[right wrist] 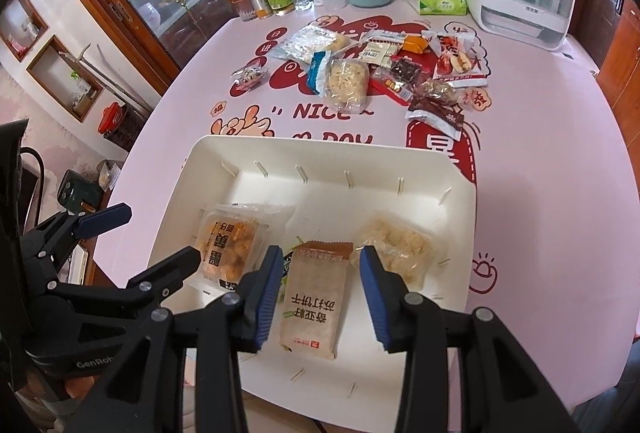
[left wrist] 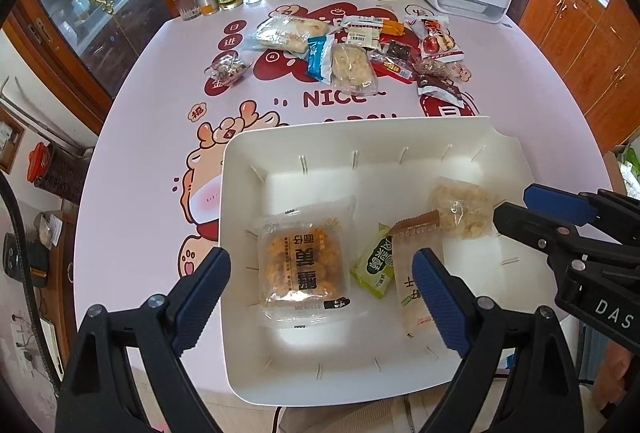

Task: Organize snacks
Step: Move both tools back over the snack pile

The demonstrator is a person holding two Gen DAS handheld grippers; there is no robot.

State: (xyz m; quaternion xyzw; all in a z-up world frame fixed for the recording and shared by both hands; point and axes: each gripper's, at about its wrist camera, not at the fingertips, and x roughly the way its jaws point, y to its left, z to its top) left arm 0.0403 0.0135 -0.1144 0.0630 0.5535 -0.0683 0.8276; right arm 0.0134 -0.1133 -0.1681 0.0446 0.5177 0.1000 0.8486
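The left gripper (left wrist: 320,297) is gaping wide, empty, over the white tray (left wrist: 240,169); the right gripper (right wrist: 320,293) is straddling a cracker packet (right wrist: 314,297) without pinching. "NICE" (left wrist: 328,98) is showing on the tablecloth at twelve o'clock.

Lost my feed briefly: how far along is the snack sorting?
Done: four packets lie in the white tray, including the soda cracker packet. In hand: nothing; the right gripper straddles that packet with fingers apart, and the left gripper is open. Left: the snack pile on the table.
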